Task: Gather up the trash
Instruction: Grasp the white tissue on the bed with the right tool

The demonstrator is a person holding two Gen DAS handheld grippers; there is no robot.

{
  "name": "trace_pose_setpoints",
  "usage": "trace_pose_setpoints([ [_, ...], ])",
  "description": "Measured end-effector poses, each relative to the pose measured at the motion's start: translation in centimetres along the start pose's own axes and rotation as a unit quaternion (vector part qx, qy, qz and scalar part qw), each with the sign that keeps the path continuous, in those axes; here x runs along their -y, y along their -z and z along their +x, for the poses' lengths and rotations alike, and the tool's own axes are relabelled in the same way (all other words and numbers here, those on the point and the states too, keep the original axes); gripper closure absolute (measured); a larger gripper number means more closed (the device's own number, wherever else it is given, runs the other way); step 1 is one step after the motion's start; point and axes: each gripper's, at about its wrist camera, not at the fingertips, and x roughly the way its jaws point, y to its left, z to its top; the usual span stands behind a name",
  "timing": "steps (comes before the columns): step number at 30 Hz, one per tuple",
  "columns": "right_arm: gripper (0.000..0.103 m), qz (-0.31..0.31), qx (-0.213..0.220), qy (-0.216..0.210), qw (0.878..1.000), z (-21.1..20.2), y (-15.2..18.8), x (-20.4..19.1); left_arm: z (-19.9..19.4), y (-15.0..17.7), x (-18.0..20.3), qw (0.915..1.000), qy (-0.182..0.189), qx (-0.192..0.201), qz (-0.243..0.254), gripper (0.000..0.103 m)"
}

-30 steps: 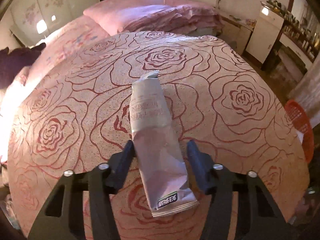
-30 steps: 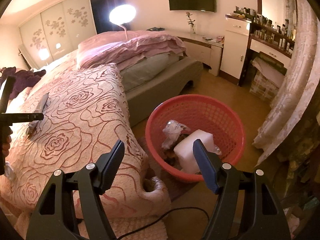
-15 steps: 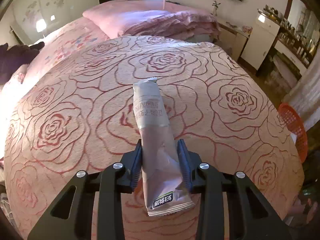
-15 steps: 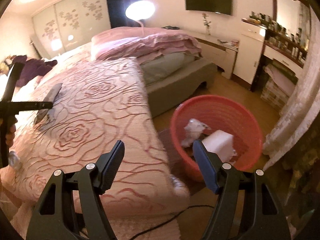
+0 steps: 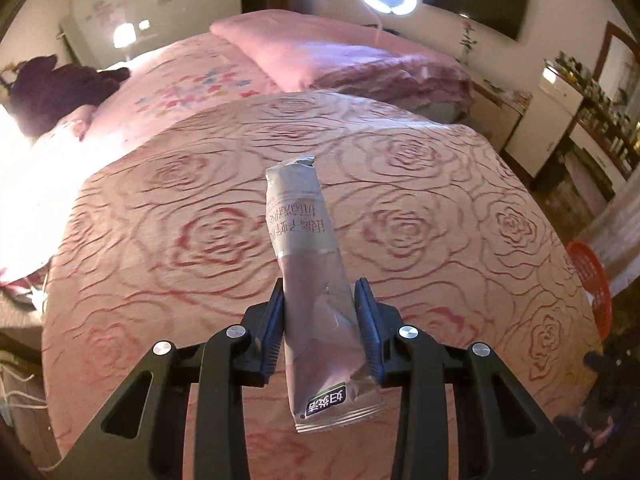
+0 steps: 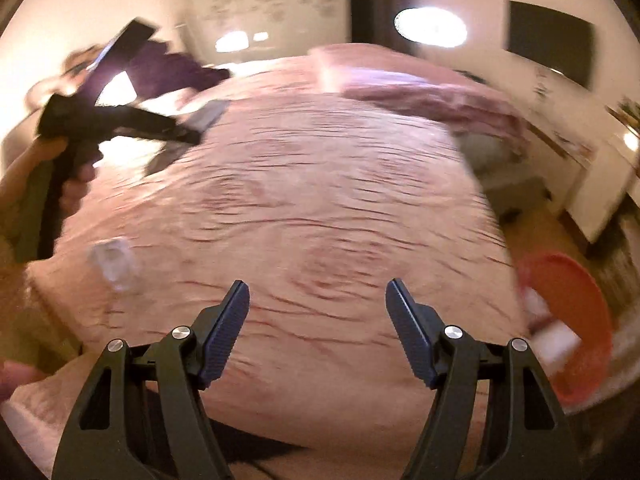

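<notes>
A long silver wrapper (image 5: 310, 272) with printed text stands up between the pads of my left gripper (image 5: 320, 300), which is shut on it and holds it above the rose-patterned bedspread (image 5: 420, 220). From the right wrist view the same left gripper (image 6: 188, 130) shows at the upper left in a person's hand, the wrapper (image 6: 208, 114) sticking out of it. My right gripper (image 6: 318, 300) hangs open over the bedspread (image 6: 320, 200) with nothing between its fingers. A crumpled clear piece of trash (image 6: 112, 264) lies on the bed to its left. The red basket (image 6: 568, 308) sits at the right.
The red basket (image 5: 592, 284) stands on the floor past the bed's right edge. Pink pillows and folded bedding (image 5: 340, 56) lie at the head. A dark purple garment (image 5: 56, 84) rests at the far left. White cabinets (image 5: 548, 120) line the right wall.
My left gripper closed on the wrapper and lifted it off the bedspread. The right gripper swung left from over the red basket to over the bed, still open.
</notes>
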Motion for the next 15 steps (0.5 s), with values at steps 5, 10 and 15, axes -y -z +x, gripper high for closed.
trace_pose_setpoints([
  [5,0.034,-0.054,-0.005,-0.069,0.996,1.2,-1.5,-4.8,-0.9,0.6,-3.3,0.9995,-0.015,0.008,-0.027,0.07],
  [10,0.034,-0.113,-0.013,-0.118,0.987,2.7,-2.4,-9.6,-1.3,1.2,-5.7,0.9987,-0.021,0.009,-0.046,0.07],
  [15,0.035,-0.145,-0.028,-0.156,0.977,3.9,-2.6,-12.9,-1.5,1.9,-7.3,0.998,-0.021,0.011,-0.059,0.07],
])
